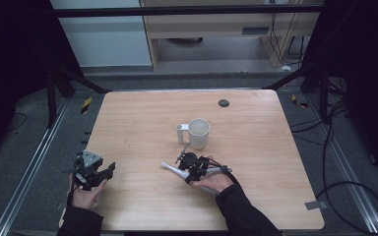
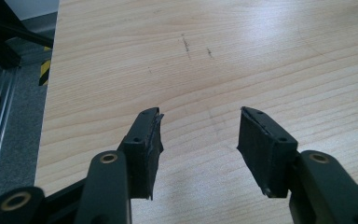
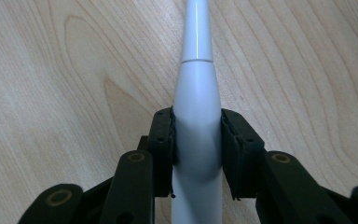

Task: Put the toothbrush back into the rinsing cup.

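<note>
A slim white tapered handle, like an electric toothbrush body (image 3: pixel 197 84), lies low over the wooden table (image 1: pixel 266 162). My right gripper (image 3: pixel 196 114) is shut on its thicker part, both pads pressed on its sides. In the high view this white handle (image 1: pixel 170 168) sticks out left of the right gripper (image 1: pixel 187 171), just in front of a white cup (image 1: pixel 198 133). The cup has a small upright white tube (image 1: pixel 179 133) at its left. My left gripper (image 1: pixel 109 169) rests near the table's left front edge, open, with nothing between its jaws (image 2: pixel 200 114).
A small black round disc (image 1: pixel 223 103) is set in the table near its far edge. Bare wood lies between the two grippers. Black frame bars and cables (image 1: pixel 334 147) run along the floor on both sides.
</note>
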